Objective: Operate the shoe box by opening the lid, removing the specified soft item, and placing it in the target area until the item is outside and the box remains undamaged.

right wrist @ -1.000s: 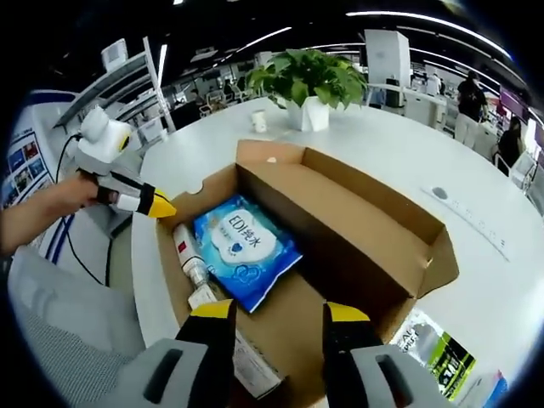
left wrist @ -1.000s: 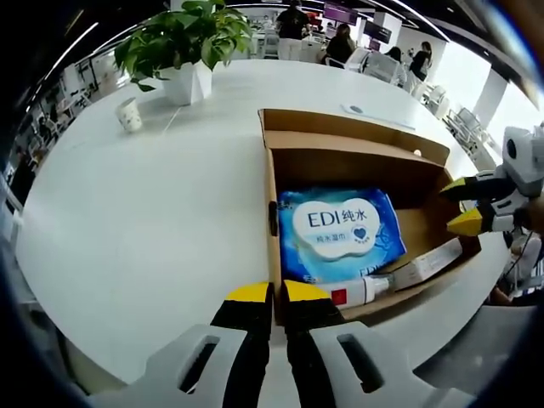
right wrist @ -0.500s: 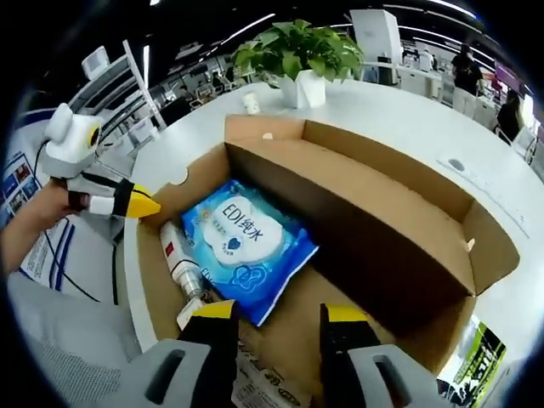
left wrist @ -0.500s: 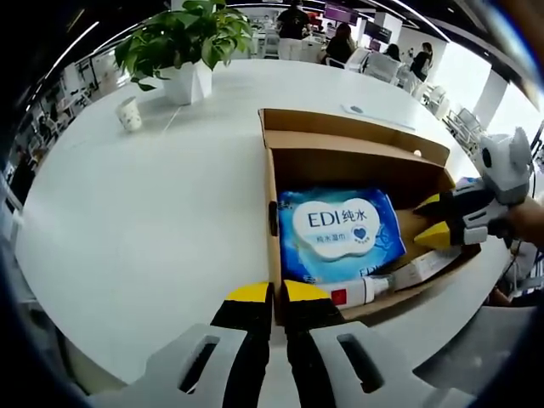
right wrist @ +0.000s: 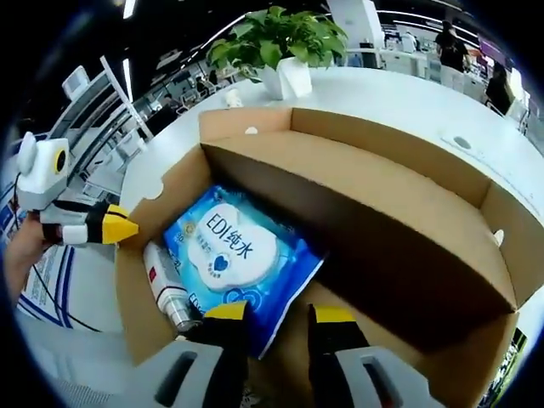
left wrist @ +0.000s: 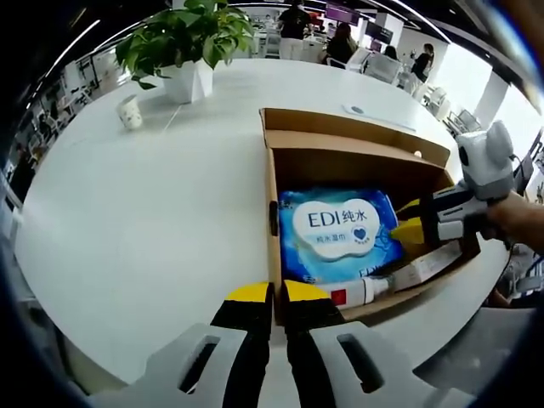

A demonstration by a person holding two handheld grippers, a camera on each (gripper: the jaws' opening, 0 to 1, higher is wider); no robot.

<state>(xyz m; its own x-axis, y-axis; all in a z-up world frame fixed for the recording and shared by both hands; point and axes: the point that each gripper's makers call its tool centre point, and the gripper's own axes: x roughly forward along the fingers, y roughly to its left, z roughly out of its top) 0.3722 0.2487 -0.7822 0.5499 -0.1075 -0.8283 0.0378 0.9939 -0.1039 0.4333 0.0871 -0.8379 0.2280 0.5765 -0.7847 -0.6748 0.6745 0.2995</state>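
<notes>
Shoe box [left wrist: 357, 161] open on white table [left wrist: 153, 204], with blue wipes pack [left wrist: 340, 231] flat on its floor and small white bottle [left wrist: 361, 291] just beside pack at 6 o'clock, in left gripper view. Right gripper [right wrist: 278, 314] inside box, jaws apart and grasping nothing, yellow tips over pack edge at 6 o'clock in right gripper view. Left gripper [left wrist: 270, 293] outside box near its wall, jaws almost together, empty; potted plant [left wrist: 183, 42] at 11 o'clock.
</notes>
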